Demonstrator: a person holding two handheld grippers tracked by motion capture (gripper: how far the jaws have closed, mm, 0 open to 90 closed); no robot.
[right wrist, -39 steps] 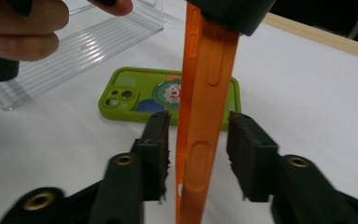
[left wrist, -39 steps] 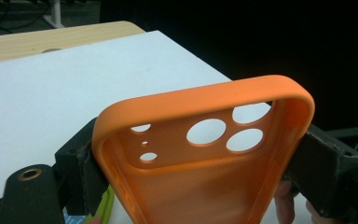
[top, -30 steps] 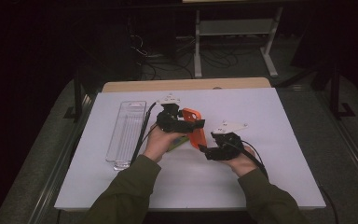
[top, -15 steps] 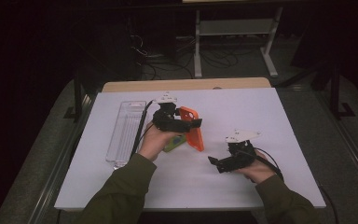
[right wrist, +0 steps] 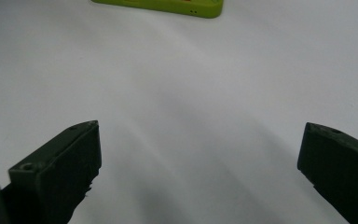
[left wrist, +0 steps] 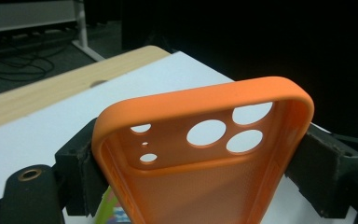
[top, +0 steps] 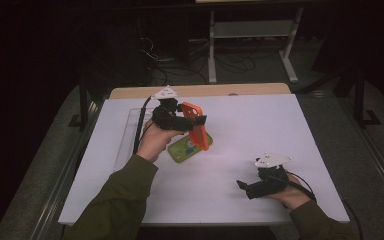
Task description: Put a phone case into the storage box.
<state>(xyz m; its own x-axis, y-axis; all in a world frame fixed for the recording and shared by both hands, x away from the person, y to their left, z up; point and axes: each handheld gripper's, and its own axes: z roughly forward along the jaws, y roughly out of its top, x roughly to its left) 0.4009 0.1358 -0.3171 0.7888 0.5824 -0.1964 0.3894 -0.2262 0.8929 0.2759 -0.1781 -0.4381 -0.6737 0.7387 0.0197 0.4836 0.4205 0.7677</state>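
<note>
orange phone case point(left wrist: 205, 163), lime-green phone point(top: 189, 148) w/ colourful print, white table point(top: 260, 120), black grippers.

Left hand-held gripper point(top: 196, 120) clamped; right hand-held gripper point(top: 241, 185) wide apart.

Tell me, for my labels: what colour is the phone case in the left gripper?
Orange; the phone case shows best in the left gripper view.

Table point(top: 290, 130): white top, a bare wood strip point(top: 260, 90) along its 12 o'clock edge. Green phone point(top: 182, 149) lies flat near centre, slightly toward 9 o'clock. Clear plastic tray point(top: 128, 135) rests lengthwise at 9 to 10 o'clock, close beside the phone.
</note>
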